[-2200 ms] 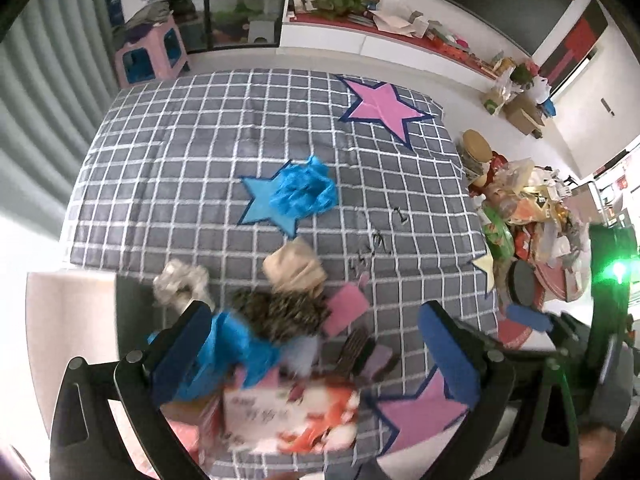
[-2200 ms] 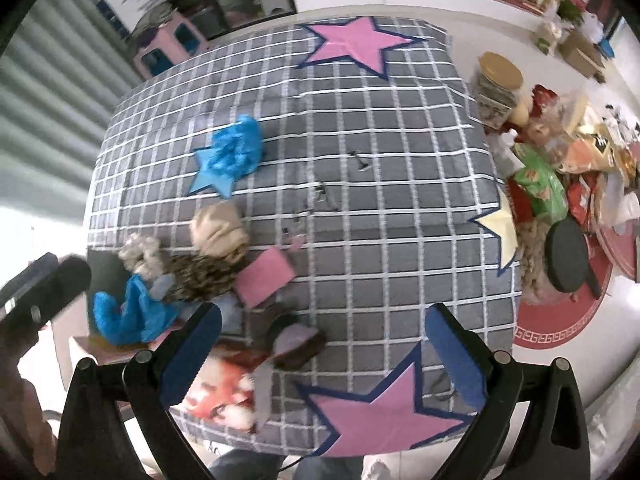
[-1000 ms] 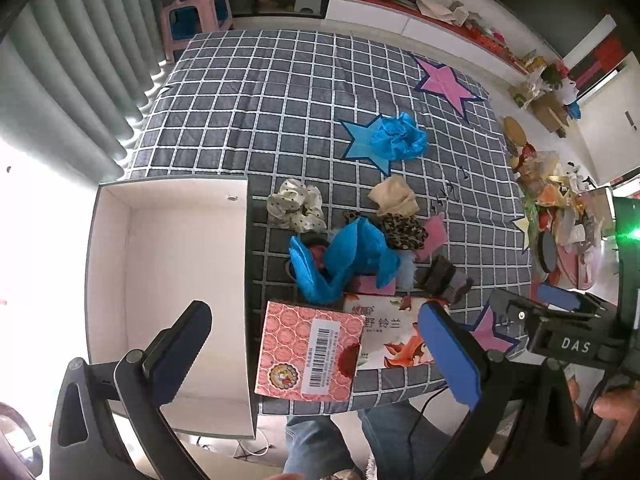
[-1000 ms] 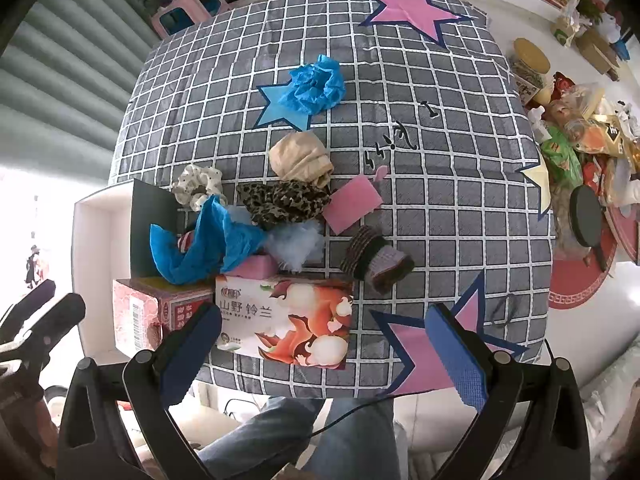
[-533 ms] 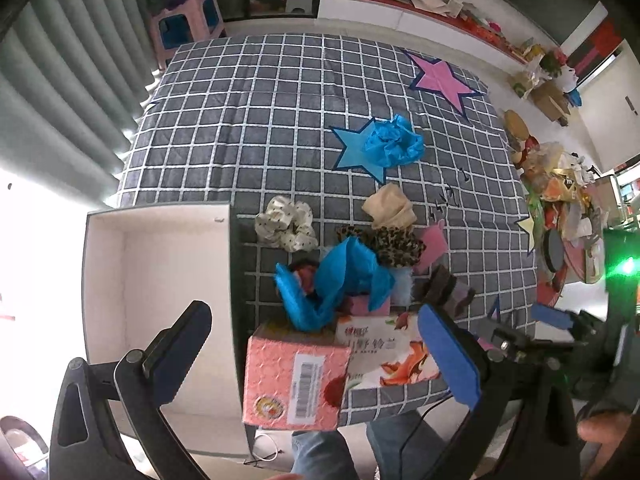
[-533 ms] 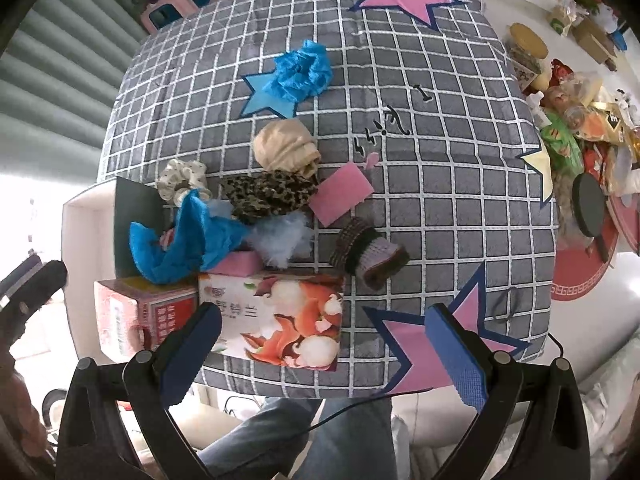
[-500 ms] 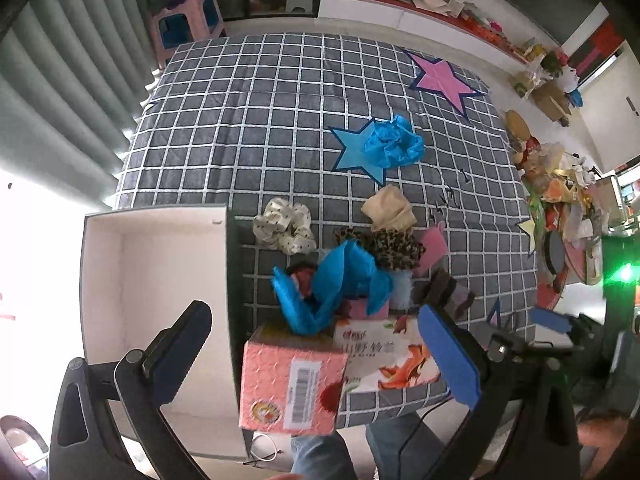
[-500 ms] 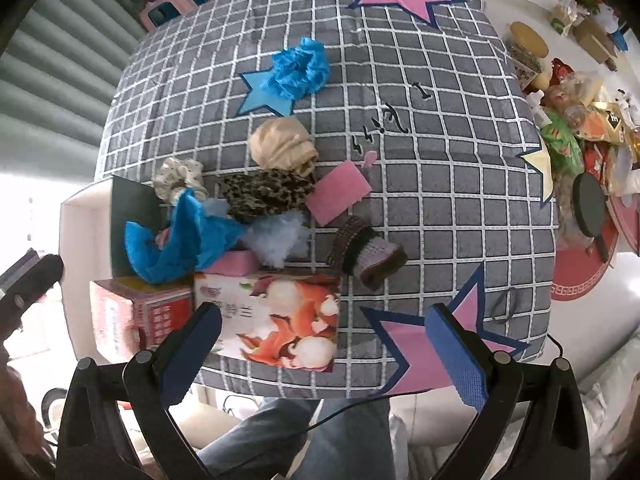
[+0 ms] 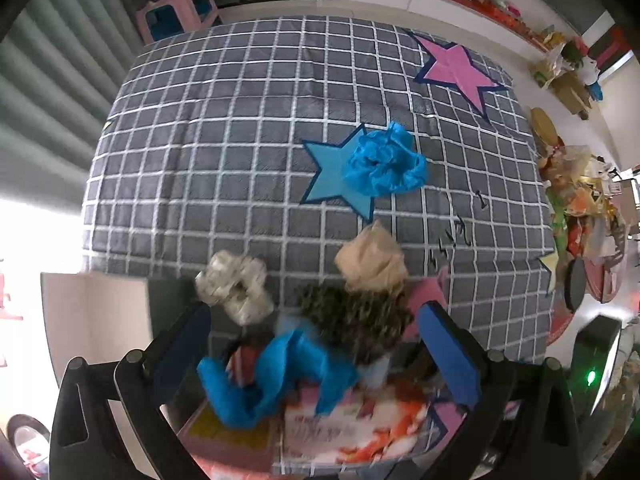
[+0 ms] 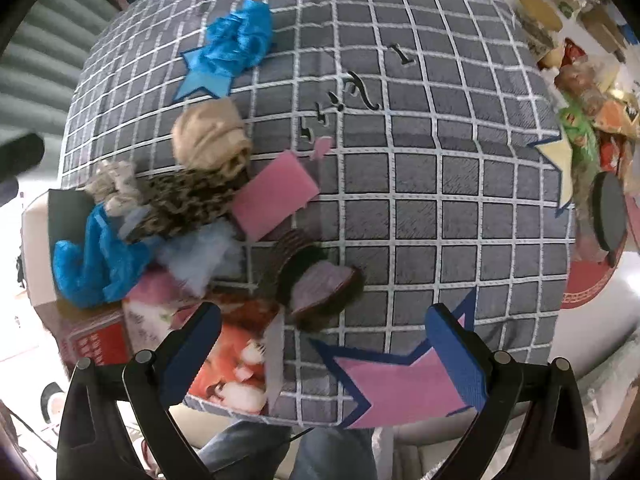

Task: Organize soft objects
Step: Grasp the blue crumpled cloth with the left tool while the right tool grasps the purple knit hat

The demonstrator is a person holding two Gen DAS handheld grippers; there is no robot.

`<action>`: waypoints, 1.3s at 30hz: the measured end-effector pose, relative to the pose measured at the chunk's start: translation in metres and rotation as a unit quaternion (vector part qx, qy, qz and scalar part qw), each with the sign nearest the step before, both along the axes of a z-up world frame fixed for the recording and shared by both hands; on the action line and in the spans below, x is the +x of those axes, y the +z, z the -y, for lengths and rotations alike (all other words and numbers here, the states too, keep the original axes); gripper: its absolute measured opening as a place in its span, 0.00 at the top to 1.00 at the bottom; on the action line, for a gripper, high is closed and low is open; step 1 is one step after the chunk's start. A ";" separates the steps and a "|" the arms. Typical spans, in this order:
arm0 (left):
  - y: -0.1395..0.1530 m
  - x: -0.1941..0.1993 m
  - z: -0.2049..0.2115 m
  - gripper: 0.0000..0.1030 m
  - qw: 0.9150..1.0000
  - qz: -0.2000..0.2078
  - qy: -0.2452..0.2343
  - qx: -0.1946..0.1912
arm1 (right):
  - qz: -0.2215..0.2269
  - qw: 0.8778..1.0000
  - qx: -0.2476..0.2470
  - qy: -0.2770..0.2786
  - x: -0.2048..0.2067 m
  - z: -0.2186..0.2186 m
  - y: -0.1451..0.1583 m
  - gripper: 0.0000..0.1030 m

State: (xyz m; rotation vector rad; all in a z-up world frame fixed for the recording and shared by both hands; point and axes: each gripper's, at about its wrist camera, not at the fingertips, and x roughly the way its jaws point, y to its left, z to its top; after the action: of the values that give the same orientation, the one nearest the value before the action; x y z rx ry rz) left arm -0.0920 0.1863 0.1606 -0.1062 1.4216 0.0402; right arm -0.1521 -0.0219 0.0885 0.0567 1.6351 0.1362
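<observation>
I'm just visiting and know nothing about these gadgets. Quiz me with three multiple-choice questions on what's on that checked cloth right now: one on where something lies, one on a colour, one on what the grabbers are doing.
1. Where does the ruffled blue scrunchie lie?
A. on the blue star
B. on the pink star
C. inside the white box

2. What colour is the flat sponge beside the leopard-print scrunchie?
A. green
B. pink
C. yellow

3. How do the left gripper and right gripper stand?
A. both shut on cloth
B. one open, one shut
C. both open, holding nothing

Answers:
1 A, the scrunchie overlaps the blue star's right-hand points.
2 B, the sponge is plainly pink against the grey checked cloth.
3 C, in each wrist view the blue pads stand wide apart with nothing between them.
</observation>
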 end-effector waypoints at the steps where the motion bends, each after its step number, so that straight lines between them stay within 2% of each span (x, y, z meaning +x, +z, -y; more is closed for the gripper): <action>1: -0.007 0.009 0.005 0.00 1.000 -0.003 -0.001 0.001 | -0.004 1.000 0.003 -0.003 0.002 0.003 -0.006 0.01; 8: -0.049 0.058 0.019 0.00 0.999 -0.033 -0.003 0.015 | -0.034 0.999 0.020 -0.016 0.011 0.009 -0.043 0.01; 16: -0.078 0.098 0.030 0.00 0.998 -0.038 -0.018 0.038 | -0.056 0.998 0.040 -0.013 0.015 -0.003 -0.070 0.01; 26: -0.115 0.134 0.030 0.00 0.998 -0.039 -0.013 0.041 | -0.074 0.996 0.050 0.001 0.013 -0.020 -0.097 0.01; 30: -0.131 0.143 0.036 0.00 0.997 -0.038 -0.029 0.058 | -0.073 0.996 0.046 0.007 0.010 -0.030 -0.104 0.01; 31: -0.134 0.145 0.037 0.00 0.997 -0.039 -0.030 0.060 | -0.070 0.997 0.041 0.011 0.012 -0.033 -0.106 0.06; 36: -0.138 0.147 0.038 0.19 0.997 -0.044 -0.035 0.048 | -0.059 0.997 0.034 0.028 0.009 -0.048 -0.099 0.23; 39: -0.142 0.152 0.051 0.47 0.997 -0.047 -0.050 0.024 | -0.053 0.997 0.038 0.034 0.002 -0.044 -0.087 0.36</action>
State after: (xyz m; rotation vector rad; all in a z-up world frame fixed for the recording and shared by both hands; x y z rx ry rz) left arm 0.0603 0.1357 0.0188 0.0072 1.5176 -0.0022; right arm -0.1503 0.0223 0.0013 0.0669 1.7383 0.2511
